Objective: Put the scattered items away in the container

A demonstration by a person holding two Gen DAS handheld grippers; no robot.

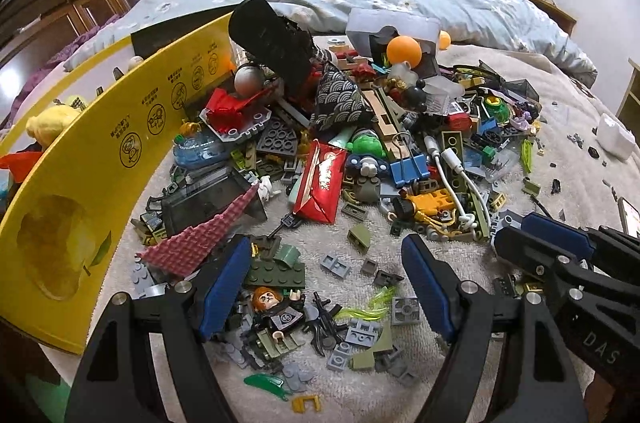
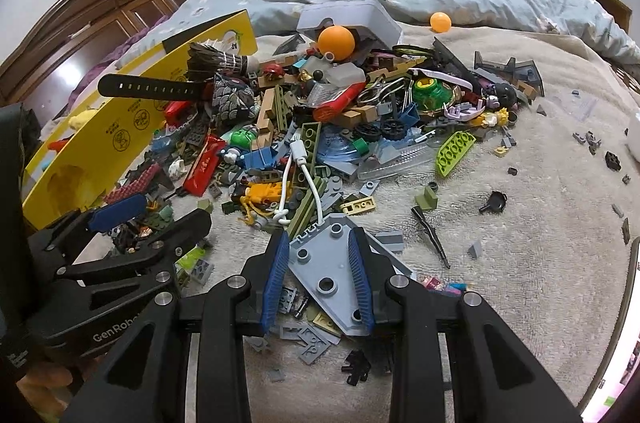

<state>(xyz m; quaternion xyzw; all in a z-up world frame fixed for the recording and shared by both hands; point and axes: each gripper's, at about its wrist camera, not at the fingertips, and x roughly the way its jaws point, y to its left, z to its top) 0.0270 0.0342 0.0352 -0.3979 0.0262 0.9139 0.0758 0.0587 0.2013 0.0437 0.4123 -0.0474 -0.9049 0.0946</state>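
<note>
- Left wrist view: left claw spread apart, nothing between the pads, hanging over loose bricks and a minifigure on the bed blanket.
- Toy pile sits just beyond the left claw; yellow container stands on its left edge, touching the pile.
- Right claw shows at the pile's right edge.
- Right wrist view: right claw clamped on a grey wedge plate, both pads pressing its slanted sides, at the pile's near edge.
- Orange ball rests on top of the pile at its far side.
</note>
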